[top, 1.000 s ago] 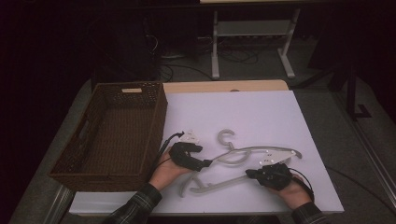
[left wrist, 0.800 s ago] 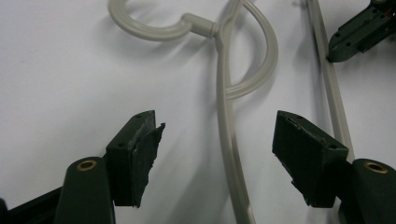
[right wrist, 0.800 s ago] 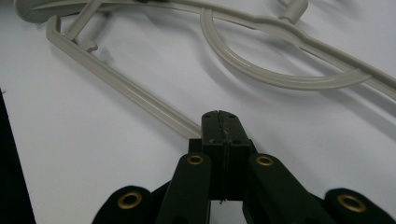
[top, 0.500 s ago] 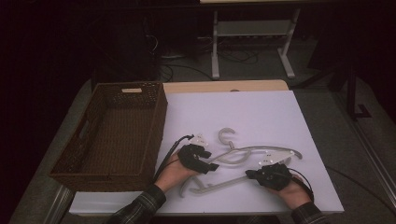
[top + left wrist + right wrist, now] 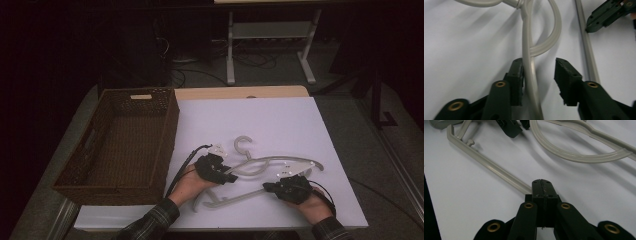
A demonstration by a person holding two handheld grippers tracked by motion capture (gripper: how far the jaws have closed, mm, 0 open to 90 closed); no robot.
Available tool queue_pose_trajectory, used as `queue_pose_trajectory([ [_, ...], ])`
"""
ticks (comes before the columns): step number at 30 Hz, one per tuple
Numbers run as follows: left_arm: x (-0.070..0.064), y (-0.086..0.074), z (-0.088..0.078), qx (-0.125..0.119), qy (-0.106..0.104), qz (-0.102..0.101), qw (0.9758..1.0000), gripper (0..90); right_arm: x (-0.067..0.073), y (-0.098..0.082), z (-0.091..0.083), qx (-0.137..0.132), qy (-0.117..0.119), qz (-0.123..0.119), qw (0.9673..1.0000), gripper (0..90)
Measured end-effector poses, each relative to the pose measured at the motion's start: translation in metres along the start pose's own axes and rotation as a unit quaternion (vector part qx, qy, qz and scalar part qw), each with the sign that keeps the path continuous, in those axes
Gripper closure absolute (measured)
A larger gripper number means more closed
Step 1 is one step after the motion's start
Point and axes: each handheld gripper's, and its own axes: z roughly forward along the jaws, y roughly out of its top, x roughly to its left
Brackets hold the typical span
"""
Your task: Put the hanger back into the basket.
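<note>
1. Right gripper (image 5: 270, 187), near table edge: jaws clenched flat together at the lower bar of the hanger (image 5: 235, 199); whether the bar is pinched between the pads cannot be told.
2. Left gripper (image 5: 231, 178), just left of it: jaws part-open and just been closing, straddling the hanger's curved arm; one pad (image 5: 518, 82) touching the arm, other pad clear, so no grasp.
3. Hanger flat on white table (image 5: 280, 120), hook pointing away.
4. Wicker basket (image 5: 75, 175) farther left.

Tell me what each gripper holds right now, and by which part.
The right gripper clamps the hanger by its straight bottom bar. The left gripper, just closing, straddles the hanger's arm, not yet pinching it.
</note>
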Motion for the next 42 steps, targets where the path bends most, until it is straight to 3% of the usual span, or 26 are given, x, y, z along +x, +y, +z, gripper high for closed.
queue_pose_trajectory([
  [7, 0.002, 0.001, -0.003, -0.011, -0.005, -0.009, 0.9999, 71.5, 0.0, 0.0, 0.0, 0.001, 0.001, -0.001, 1.0, 89.7],
  [10, 0.003, 0.002, -0.006, -0.022, -0.018, -0.019, 0.9994, 74.8, 0.0, -0.001, 0.0, 0.005, 0.002, -0.002, 1.0, 89.7],
  [13, 0.003, 0.003, -0.009, -0.026, -0.02, -0.015, 0.9993, 78.5, 0.001, -0.001, 0.001, 0.006, 0.002, -0.003, 1.0, 89.7],
  [19, 0.002, 0.004, -0.011, -0.026, -0.025, -0.022, 0.9991, 79.3, 0.001, -0.001, 0.001, 0.007, 0.002, -0.005, 1.0, 89.7],
  [24, -0.001, 0.007, -0.013, -0.029, -0.006, -0.02, 0.9994, 80.7, 0.001, -0.001, 0.0, 0.002, 0.003, -0.004, 1.0, 89.6],
  [27, -0.005, 0.009, -0.015, -0.029, 0.007, -0.004, 0.9995, 81.9, 0.001, 0.0, -0.003, -0.007, 0.003, -0.007, 0.9999, 89.2],
  [32, -0.009, 0.013, -0.019, -0.033, 0.03, 0.013, 0.9989, 82.0, 0.004, 0.002, -0.013, -0.035, 0.005, -0.008, 0.9994, 82.3],
  [35, -0.007, 0.013, -0.022, -0.04, 0.034, 0.007, 0.9986, 82.0, 0.007, 0.003, -0.02, -0.052, 0.005, -0.008, 0.9986, 74.9],
  [39, -0.005, 0.015, -0.03, -0.047, 0.045, -0.003, 0.9979, 82.0, 0.01, 0.002, -0.025, -0.063, 0.006, -0.005, 0.998, 58.3],
  [42, -0.003, 0.017, -0.036, -0.05, 0.056, -0.009, 0.9971, 82.0, 0.012, 0.001, -0.028, -0.066, -0.007, -0.004, 0.9978, 42.4],
])
